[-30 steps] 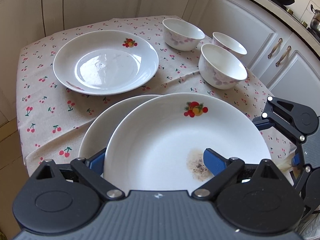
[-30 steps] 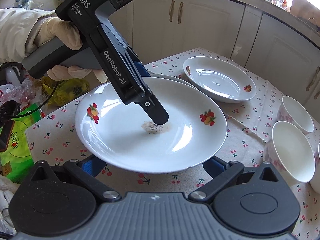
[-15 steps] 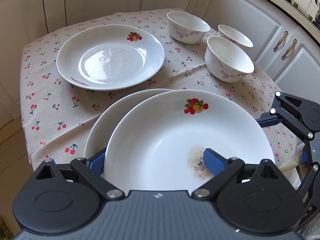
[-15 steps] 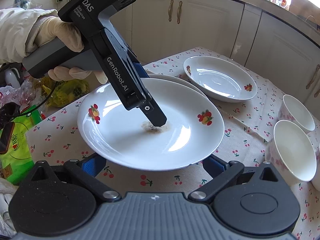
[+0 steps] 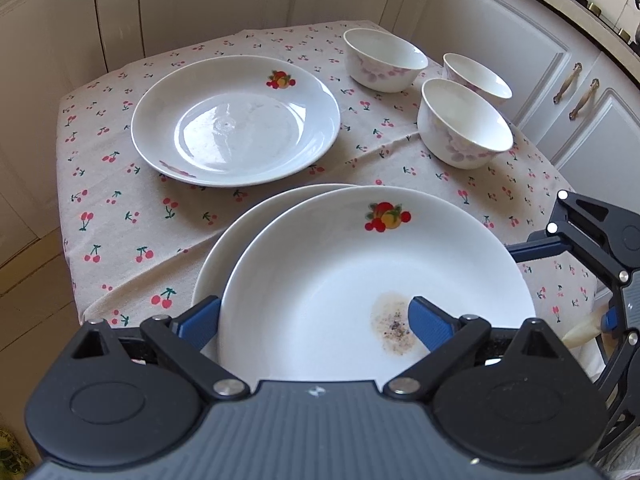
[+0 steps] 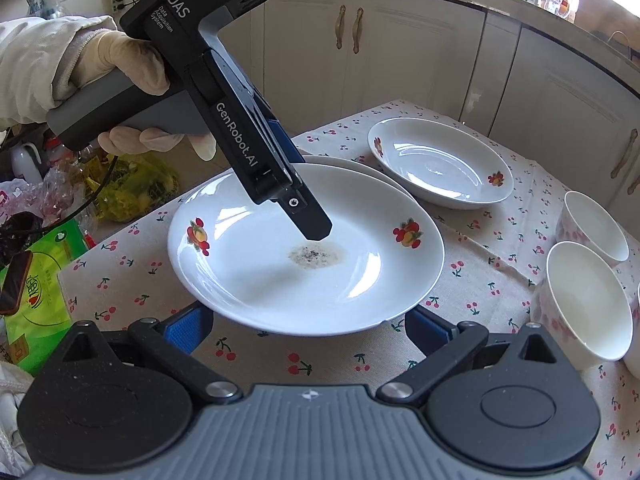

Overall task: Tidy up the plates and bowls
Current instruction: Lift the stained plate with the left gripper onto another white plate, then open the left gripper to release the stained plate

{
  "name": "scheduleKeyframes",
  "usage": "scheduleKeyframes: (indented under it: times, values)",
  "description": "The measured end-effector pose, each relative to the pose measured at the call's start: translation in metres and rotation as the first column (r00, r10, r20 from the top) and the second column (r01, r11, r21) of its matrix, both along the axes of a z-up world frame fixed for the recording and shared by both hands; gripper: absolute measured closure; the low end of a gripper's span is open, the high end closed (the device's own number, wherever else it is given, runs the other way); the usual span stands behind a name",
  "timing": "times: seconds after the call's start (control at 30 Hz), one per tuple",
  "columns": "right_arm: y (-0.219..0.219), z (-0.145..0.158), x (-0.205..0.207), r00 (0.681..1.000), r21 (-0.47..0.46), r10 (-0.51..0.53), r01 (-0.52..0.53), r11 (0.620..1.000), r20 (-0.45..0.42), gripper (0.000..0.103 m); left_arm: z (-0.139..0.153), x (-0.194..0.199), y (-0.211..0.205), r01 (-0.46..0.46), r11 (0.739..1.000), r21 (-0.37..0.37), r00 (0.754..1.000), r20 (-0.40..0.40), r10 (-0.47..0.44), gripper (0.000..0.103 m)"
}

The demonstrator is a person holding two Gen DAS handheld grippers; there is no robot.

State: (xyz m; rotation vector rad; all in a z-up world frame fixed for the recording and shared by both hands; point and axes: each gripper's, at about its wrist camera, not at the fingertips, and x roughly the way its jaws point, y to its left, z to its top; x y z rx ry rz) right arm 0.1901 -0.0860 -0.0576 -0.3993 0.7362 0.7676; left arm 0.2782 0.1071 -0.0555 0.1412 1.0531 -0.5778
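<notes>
My left gripper (image 5: pixel 316 316) is shut on the rim of a white fruit-print plate (image 5: pixel 360 272) with a brown stain, held just over a second plate (image 5: pixel 240 236) on the table. In the right wrist view the left gripper (image 6: pixel 304 220) bites the held plate (image 6: pixel 360 280) from its far side, one finger inside, the other hidden under it. My right gripper (image 6: pixel 308 328) is open and empty at that plate's near edge, jaws wide apart. A third plate (image 5: pixel 236 120) lies alone at the far side. Three white bowls (image 5: pixel 464 124) stand at the right.
The table has a cherry-print cloth (image 5: pixel 120 216) and its edges lie close around the dishes. White cabinets (image 5: pixel 480 20) stand behind and to the right. Green and yellow bags (image 6: pixel 40 280) lie off the table's left side in the right wrist view.
The held plate has moved slightly away from the right gripper and sits lower over the second plate. Both cameras have shifted a little; grips are unchanged.
</notes>
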Motion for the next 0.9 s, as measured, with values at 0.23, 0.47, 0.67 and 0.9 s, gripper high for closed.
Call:
scheduleKeyframes:
  times: [0.23,0.47,0.67,0.9]
  values:
    - [-0.001,0.001,0.0,1.0,0.004,-0.007,0.008,1.0,-0.006,0.0,0.001,-0.002,0.002,-0.01,1.0,-0.004,1.0,0.011,0.01,0.005]
    - [0.0,0.004,-0.004,1.0,-0.004,-0.015,0.015,1.0,0.01,0.0,0.004,-0.008,0.007,-0.023,1.0,0.002,0.999,0.035,0.023,0.005]
    - [-0.001,0.011,-0.008,0.999,0.015,-0.031,0.031,0.999,0.022,0.0,0.008,-0.015,0.016,-0.06,0.998,0.008,0.996,0.063,0.06,0.005]
    - [-0.007,0.023,-0.017,0.997,0.022,-0.049,0.048,0.999,0.051,0.0,0.017,-0.035,0.02,-0.059,0.998,-0.034,0.99,0.128,0.063,0.005]
